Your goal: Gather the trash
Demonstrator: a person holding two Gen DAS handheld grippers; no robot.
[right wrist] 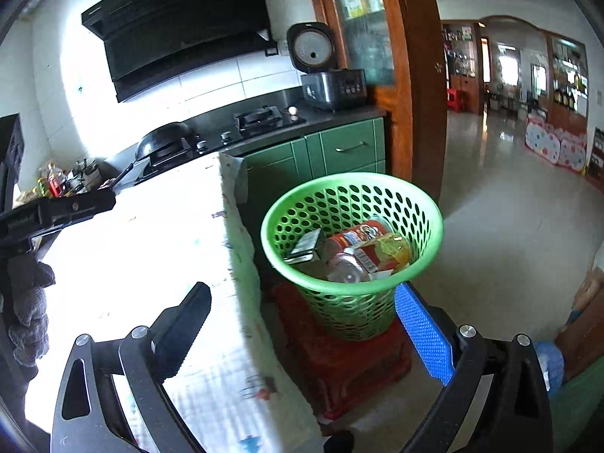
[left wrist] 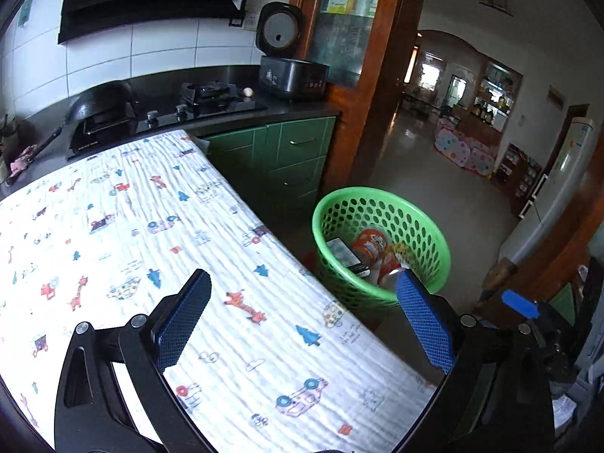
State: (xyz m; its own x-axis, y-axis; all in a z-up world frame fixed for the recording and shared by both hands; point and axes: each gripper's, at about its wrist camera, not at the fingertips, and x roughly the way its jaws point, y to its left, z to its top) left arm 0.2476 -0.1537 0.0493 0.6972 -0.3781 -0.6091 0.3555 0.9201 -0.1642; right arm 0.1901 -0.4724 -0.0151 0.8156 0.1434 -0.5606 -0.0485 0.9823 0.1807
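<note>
The left gripper (left wrist: pixel 302 321) hovered over the cloth-covered table (left wrist: pixel 113 226), jaws spread and empty. Right of it, the right gripper (right wrist: pixel 302 328) was equally agape. The green basket (right wrist: pixel 351 204) beside the table, on a red stool (right wrist: pixel 339 370), held a red can (right wrist: pixel 355 238), a plastic bottle (right wrist: pixel 351 268) and a dark box (right wrist: pixel 305 245). Behind stood the stove counter (left wrist: pixel 211 105).
</note>
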